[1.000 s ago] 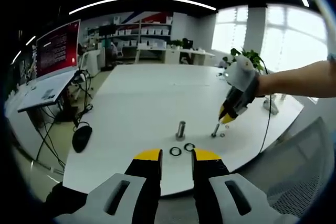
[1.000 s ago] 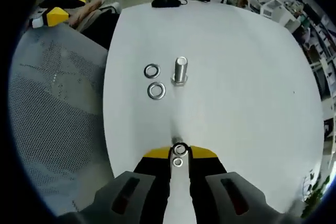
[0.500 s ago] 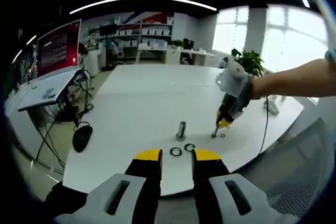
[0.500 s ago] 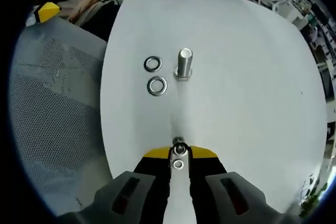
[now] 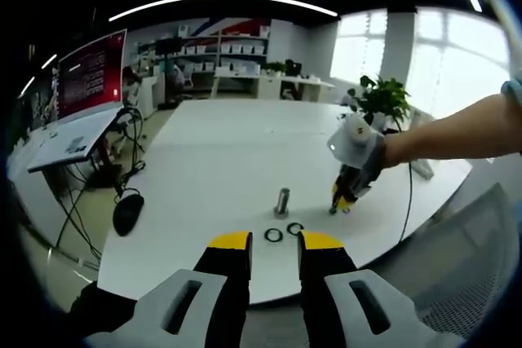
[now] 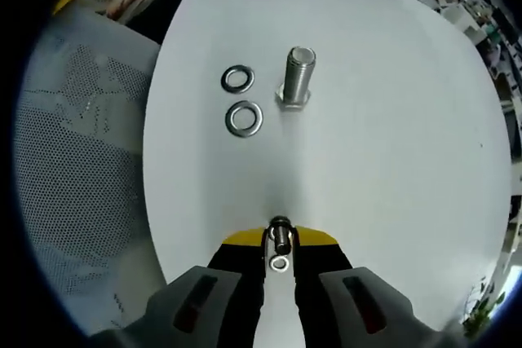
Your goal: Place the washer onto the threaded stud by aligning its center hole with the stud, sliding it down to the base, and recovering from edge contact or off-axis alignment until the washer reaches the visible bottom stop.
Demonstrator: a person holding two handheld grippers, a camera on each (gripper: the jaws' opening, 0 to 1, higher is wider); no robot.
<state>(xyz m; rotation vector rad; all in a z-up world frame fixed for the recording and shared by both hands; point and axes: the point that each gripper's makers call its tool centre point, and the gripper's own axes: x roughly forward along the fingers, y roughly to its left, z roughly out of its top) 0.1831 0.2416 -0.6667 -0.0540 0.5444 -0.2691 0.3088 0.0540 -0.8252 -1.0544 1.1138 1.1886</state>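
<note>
On the white round-edged tabletop (image 6: 391, 160), in the right gripper view, my right gripper (image 6: 279, 244) points its yellow-tipped black jaws down at a small dark threaded stud (image 6: 280, 235), which stands in the narrow slot between the two tips. A small silver steel washer (image 6: 279, 263) lies flat in the same slot, just on my side of the stud and beside its base; whether it touches the stud I cannot tell. The jaws stand close together, nearly parallel, with stud and washer between them; whether they press on either I cannot tell.

Farther out on the table stands a larger silver hex-headed bolt (image 6: 298, 77), upright on its head with the threaded shaft pointing up. Two larger flat steel washers lie just beside it: the farther washer (image 6: 237, 79) and the nearer washer (image 6: 244, 117), near each other but apart. A grey mesh chair back (image 6: 73, 169) borders the table edge.

In the left gripper view, my left gripper (image 5: 272, 244) hangs off the near table edge (image 5: 179, 270), its jaws parted with a clear gap and holding nothing. Beyond them lie the two larger washers and the upright bolt (image 5: 282, 200), and my right gripper (image 5: 341, 198) descends tip-down onto the table just beside them. A black computer mouse (image 5: 126, 211) rests near the far side.
</note>
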